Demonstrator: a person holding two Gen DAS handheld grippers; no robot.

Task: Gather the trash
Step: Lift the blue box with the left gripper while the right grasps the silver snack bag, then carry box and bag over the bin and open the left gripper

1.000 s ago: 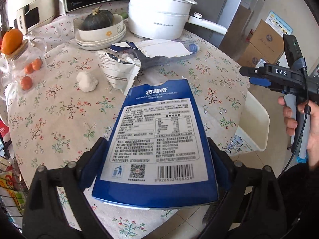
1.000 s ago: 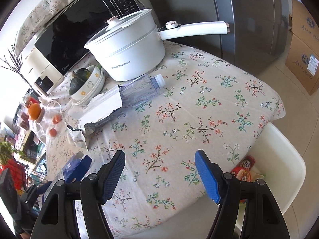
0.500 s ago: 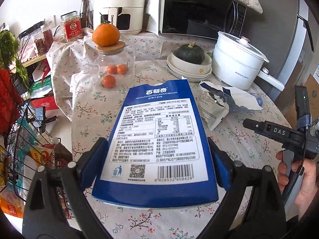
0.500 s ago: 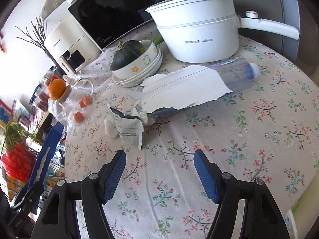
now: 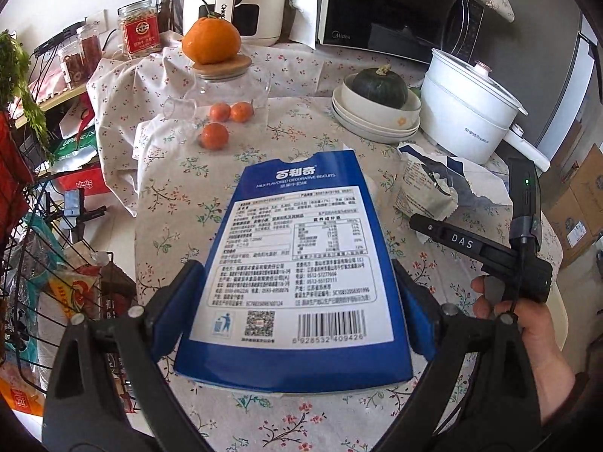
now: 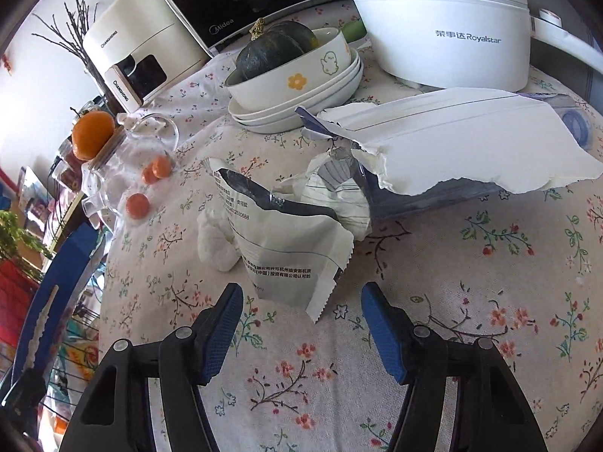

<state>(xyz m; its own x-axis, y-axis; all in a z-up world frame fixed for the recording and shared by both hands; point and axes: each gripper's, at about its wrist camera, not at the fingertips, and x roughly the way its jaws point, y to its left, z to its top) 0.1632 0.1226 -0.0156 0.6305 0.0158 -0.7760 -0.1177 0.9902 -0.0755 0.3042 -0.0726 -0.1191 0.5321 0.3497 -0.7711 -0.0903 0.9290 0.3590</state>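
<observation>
The left gripper (image 5: 294, 312) had its jaws clamped on a blue biscuit box (image 5: 297, 263), held above the floral table (image 5: 181, 203). The right gripper (image 6: 301, 324) stood with jaws apart just short of a torn white wrapper (image 6: 286, 248) lying on the table, with a crumpled tissue (image 6: 216, 243) touching it and a white pot (image 6: 444, 22) farther back.

pot (image 6: 444, 26): Royalstar | microwave (image 5: 392, 7): Midea | biscuit box (image 5: 297, 263): 6928532409426 | air fryer (image 6: 128, 60): CHANGHONG

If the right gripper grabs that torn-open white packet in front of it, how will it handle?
The white packet gapes open and looks creased, so probably floppy and light. It would likely crumple between the right gripper's open fingers. It lies against the crumpled tissue, which may shift.
</observation>
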